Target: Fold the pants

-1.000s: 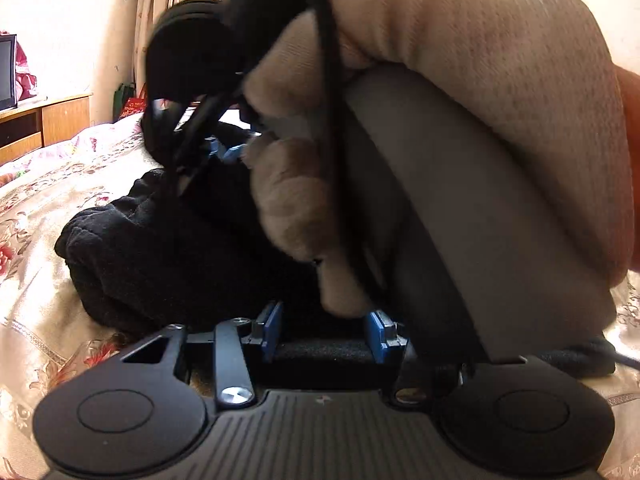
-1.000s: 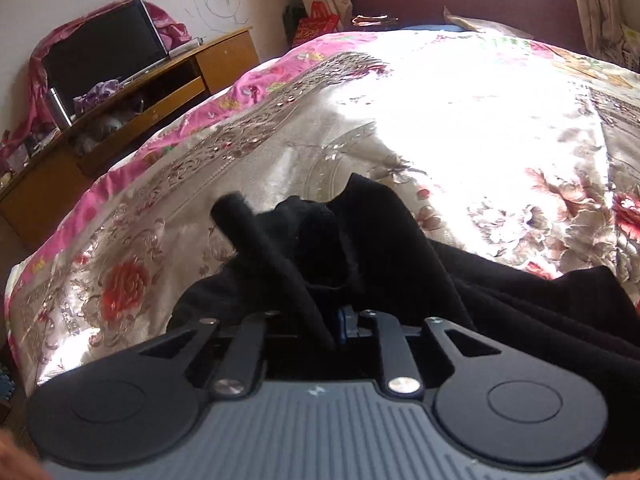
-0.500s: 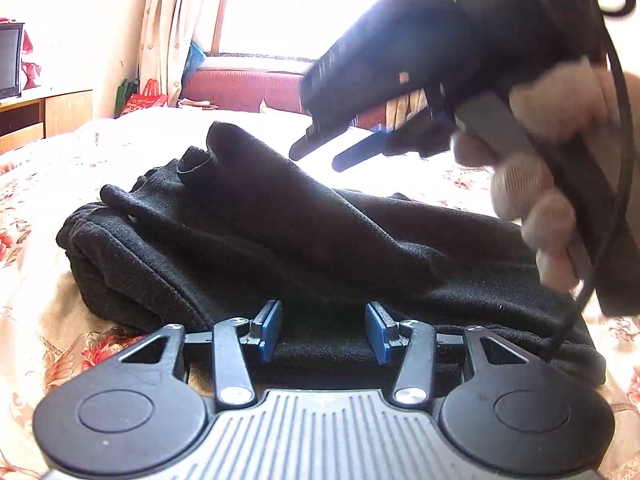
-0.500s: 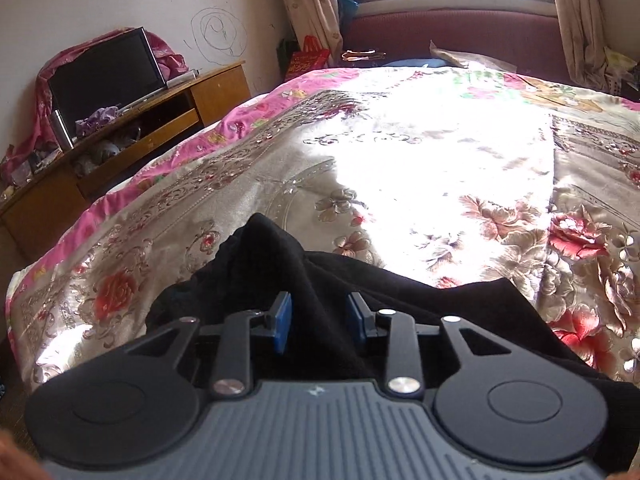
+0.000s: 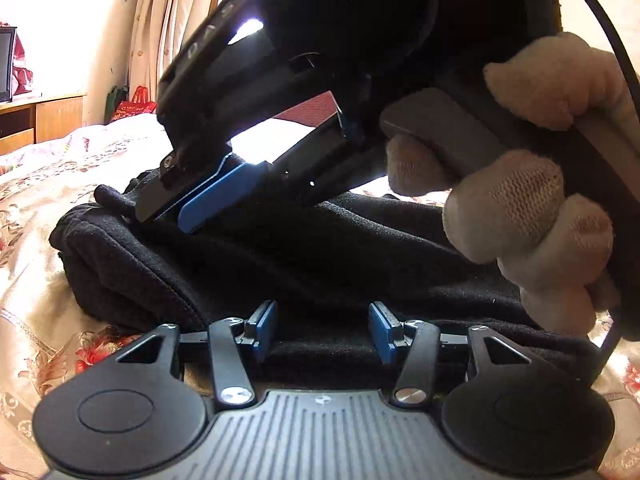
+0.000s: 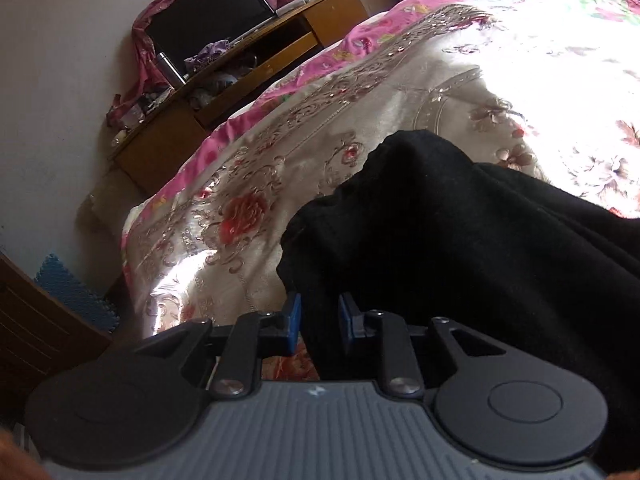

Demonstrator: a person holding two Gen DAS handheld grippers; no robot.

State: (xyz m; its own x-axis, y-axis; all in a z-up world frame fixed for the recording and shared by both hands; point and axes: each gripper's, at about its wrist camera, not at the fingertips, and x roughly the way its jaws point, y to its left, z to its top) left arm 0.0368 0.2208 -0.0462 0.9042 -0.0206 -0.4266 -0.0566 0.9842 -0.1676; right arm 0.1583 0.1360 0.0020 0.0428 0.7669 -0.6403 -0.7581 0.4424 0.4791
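Black pants [image 5: 304, 256] lie folded in a thick bundle on the floral bedspread [image 5: 28, 216]. My left gripper [image 5: 322, 330] is open, its blue pads at the bundle's near edge. My right gripper [image 6: 319, 322] is open a little, its pads on either side of a ridge of the pants [image 6: 440, 232] at the bundle's corner. In the left wrist view the right gripper [image 5: 172, 208], held by a gloved hand [image 5: 532, 216], points down onto the top left of the bundle.
The bed [image 6: 500, 60] stretches far ahead, with its pink edge [image 6: 280, 92] on the left. A wooden TV stand [image 6: 224, 80] with a screen stands by the wall. Curtains [image 5: 160, 40] and a window lie beyond the bed.
My right gripper let go of the pants' end a second ago, opened, and has now dropped back down to the bundle's corner, tilted left. My left gripper has stayed open in place.
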